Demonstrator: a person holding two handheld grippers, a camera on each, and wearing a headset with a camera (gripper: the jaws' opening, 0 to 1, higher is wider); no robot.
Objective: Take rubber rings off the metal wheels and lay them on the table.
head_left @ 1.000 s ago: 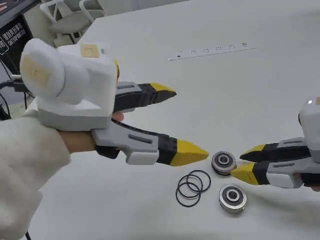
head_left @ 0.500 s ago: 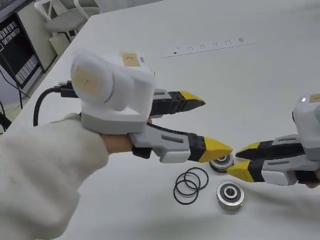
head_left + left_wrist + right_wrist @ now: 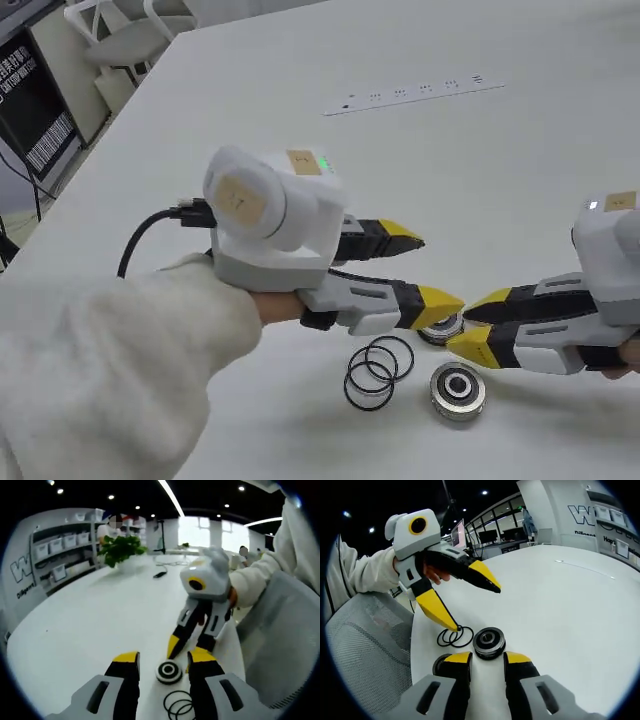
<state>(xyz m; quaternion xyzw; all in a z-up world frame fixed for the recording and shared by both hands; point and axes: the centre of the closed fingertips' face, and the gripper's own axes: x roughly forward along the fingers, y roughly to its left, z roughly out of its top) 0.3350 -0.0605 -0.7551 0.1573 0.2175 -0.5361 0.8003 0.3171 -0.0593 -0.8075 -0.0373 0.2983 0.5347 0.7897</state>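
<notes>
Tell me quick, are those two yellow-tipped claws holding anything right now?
Left gripper: open, holding nothing.
Right gripper: open, holding nothing; a metal wheel lies just ahead of its jaws.

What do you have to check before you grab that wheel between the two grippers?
1. Is the left gripper open: ok, jaws wide apart.
2. Is the right gripper open: ok, jaws apart.
3. Is the metal wheel lined up: ok, it lies flat on the table in front of both grippers' jaws.
4. Is that wheel held: not ok, neither gripper has closed on it.
5. Is a rubber ring on it: cannot tell.
6. Are the loose rubber rings out of the way: ok, they lie beside the wheel, apart from it.
</notes>
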